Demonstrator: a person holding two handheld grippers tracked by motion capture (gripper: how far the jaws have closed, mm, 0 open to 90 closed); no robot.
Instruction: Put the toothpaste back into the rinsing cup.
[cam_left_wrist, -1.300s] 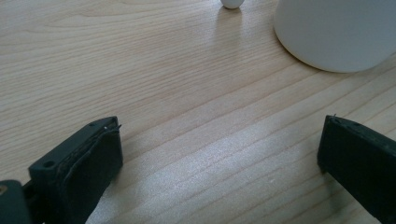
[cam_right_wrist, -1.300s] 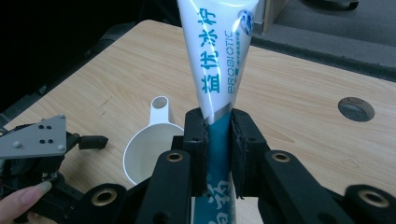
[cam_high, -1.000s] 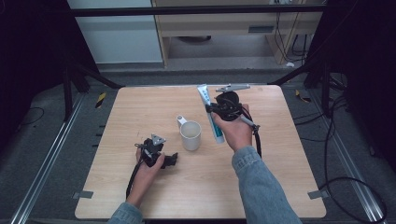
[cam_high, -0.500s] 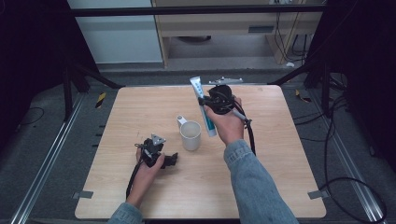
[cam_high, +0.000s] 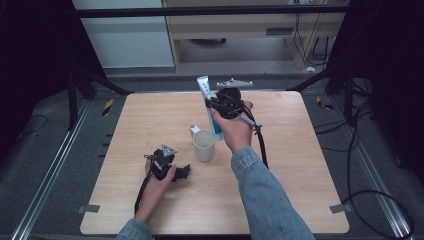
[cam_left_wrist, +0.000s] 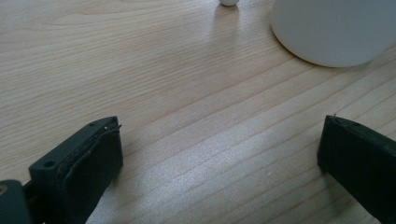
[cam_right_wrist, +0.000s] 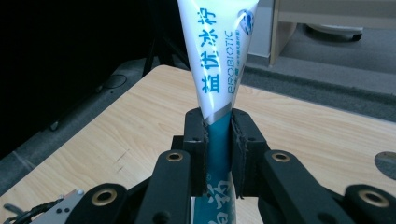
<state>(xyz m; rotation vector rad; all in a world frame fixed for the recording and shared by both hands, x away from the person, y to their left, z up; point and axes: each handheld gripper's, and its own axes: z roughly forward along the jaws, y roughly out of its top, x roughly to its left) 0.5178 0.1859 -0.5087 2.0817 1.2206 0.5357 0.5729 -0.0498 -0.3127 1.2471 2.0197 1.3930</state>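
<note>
A white and teal toothpaste tube (cam_high: 206, 95) stands almost upright in the air, flat end up, above and right of a white mug (cam_high: 204, 145). My right gripper (cam_high: 214, 104) is shut on the tube, whose body (cam_right_wrist: 219, 60) rises between the black pads (cam_right_wrist: 195, 144) in the right gripper view. My left gripper (cam_high: 181, 172) rests on the wooden table (cam_high: 300, 165) near the front left, open with nothing between its fingers (cam_left_wrist: 88, 154). In the left gripper view the mug's base (cam_left_wrist: 331, 28) sits just ahead to the right.
A small white object (cam_high: 192, 129) lies by the mug's far left side, seen also as a white tip (cam_left_wrist: 228, 2). Cables trail from both grippers. A grey bracket (cam_high: 234, 82) lies at the table's far edge. Metal rails run along both sides.
The right gripper has carried the tube leftward and tipped it more upright, closer over the mug. The left gripper has stayed put.
</note>
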